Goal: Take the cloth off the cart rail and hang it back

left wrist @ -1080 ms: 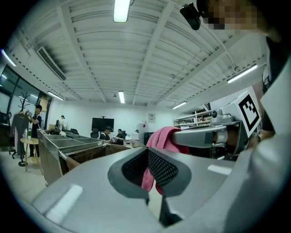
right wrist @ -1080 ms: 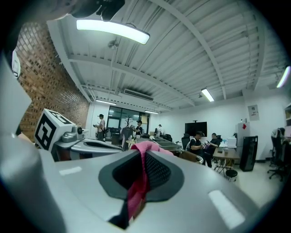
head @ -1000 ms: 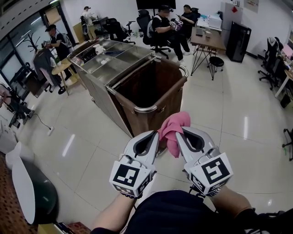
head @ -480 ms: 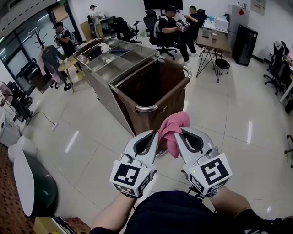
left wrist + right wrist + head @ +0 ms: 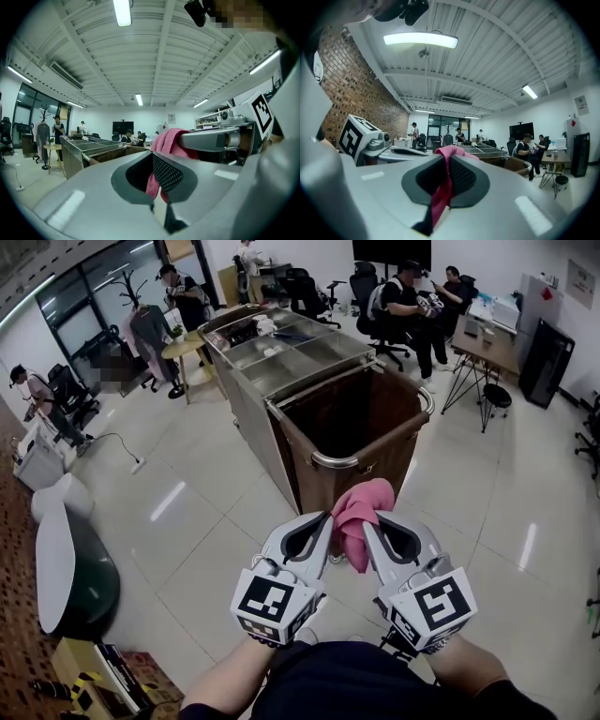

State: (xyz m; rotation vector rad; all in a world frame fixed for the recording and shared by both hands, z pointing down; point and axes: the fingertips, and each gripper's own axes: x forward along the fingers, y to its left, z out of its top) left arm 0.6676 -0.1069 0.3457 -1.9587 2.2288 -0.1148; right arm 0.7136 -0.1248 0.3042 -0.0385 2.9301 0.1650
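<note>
A pink cloth (image 5: 361, 512) hangs bunched between my two grippers, in front of the person's body and above the shiny floor. My right gripper (image 5: 372, 524) is shut on it; in the right gripper view the cloth (image 5: 447, 154) runs between the pads and pokes out over the top. My left gripper (image 5: 323, 524) sits close beside it, and the cloth (image 5: 155, 185) fills the narrow gap between its jaws. The cart (image 5: 281, 362) stands just ahead, with its curved metal rail (image 5: 336, 463) on the near end bare, above a brown bag (image 5: 361, 413).
Steel trays top the cart's far half. A dark green rounded object (image 5: 80, 582) lies at the left. People sit on office chairs at the back by a desk (image 5: 487, 329). A black cabinet (image 5: 547, 362) stands at the right, and glossy tiled floor surrounds the cart.
The head view has swung left, so the cart now appears further right and nearer. Both grippers stay together with the pink cloth in the same hold.
</note>
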